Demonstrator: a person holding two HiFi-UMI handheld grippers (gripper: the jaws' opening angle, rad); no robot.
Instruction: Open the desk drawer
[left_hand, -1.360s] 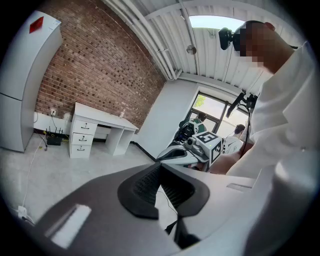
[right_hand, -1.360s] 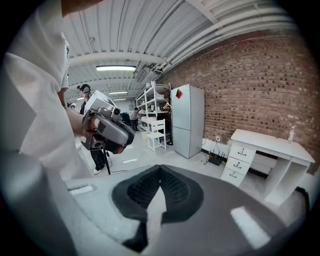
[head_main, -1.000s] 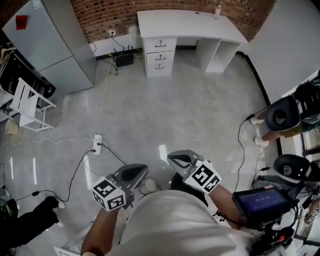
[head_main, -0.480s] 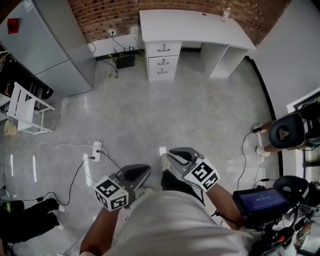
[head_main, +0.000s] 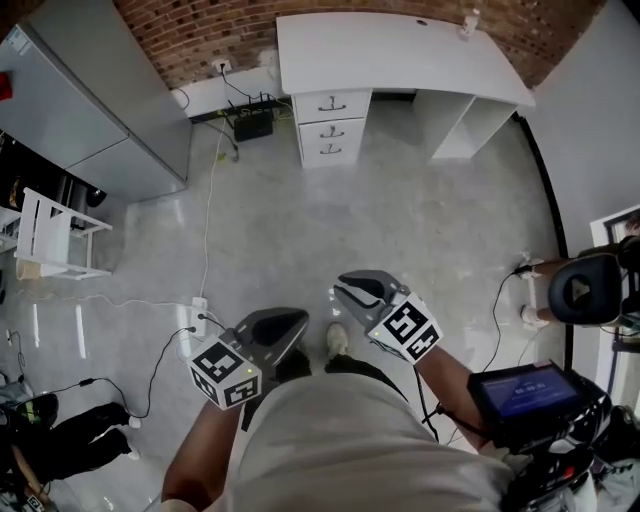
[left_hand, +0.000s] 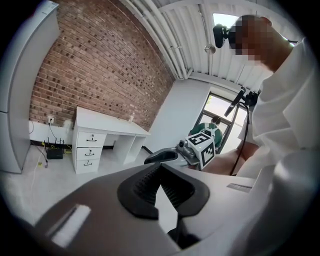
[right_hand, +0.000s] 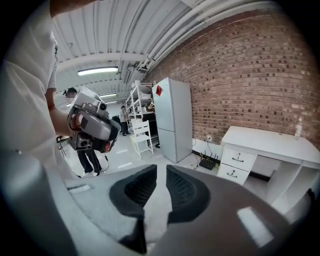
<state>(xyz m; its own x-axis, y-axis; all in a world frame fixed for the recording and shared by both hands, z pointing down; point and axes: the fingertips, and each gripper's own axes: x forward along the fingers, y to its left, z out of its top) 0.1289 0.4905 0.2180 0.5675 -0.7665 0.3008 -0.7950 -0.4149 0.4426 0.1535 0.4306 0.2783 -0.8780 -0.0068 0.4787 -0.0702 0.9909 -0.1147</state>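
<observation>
Approaching looks to be the step in hand: the desk and its drawers stand well ahead of both grippers. The left gripper has its tips together, empty. The right gripper shows a narrow slit and holds nothing. The next move calls for walking forward and spreading the jaws for a handle. Floor lies open ahead, with a cable ahead-left of the left gripper.

lab-like workroom: brick wall, white desk, fridge, floor cables.
</observation>
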